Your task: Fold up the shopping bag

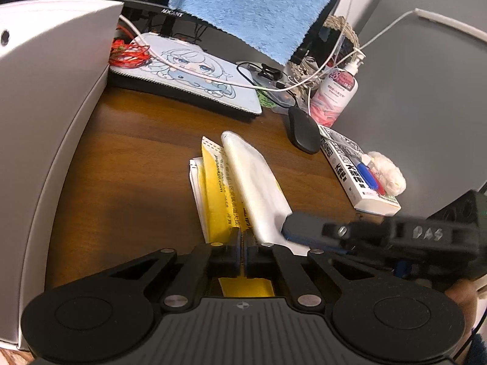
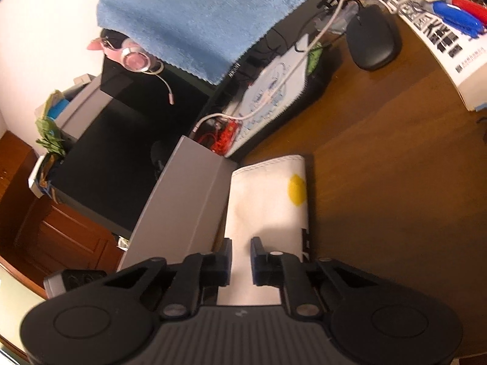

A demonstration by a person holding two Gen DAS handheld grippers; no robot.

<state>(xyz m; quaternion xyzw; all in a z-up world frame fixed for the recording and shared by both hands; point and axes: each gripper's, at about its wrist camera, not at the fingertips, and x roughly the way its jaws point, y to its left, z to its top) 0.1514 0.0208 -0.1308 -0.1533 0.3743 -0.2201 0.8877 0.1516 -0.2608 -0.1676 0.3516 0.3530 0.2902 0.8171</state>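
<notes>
The shopping bag [image 1: 243,188] lies half-folded on the desk [image 1: 137,164], left claw [image 1: 243,237] pinched together on its near edge, right claw [image 2: 241,254] nearly closed over the white flap, so I'd press that crease flat before letting go.

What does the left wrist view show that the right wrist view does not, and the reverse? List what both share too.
Only the left wrist view: a pump bottle, the shopping bag's yellow printed side, and the right tool at the bag's near corner.
Only the right wrist view: pink headphones and a round yellow spot on the bag.
Both: the bag, a blue towel, a black mouse, a book and the wooden desk.
</notes>
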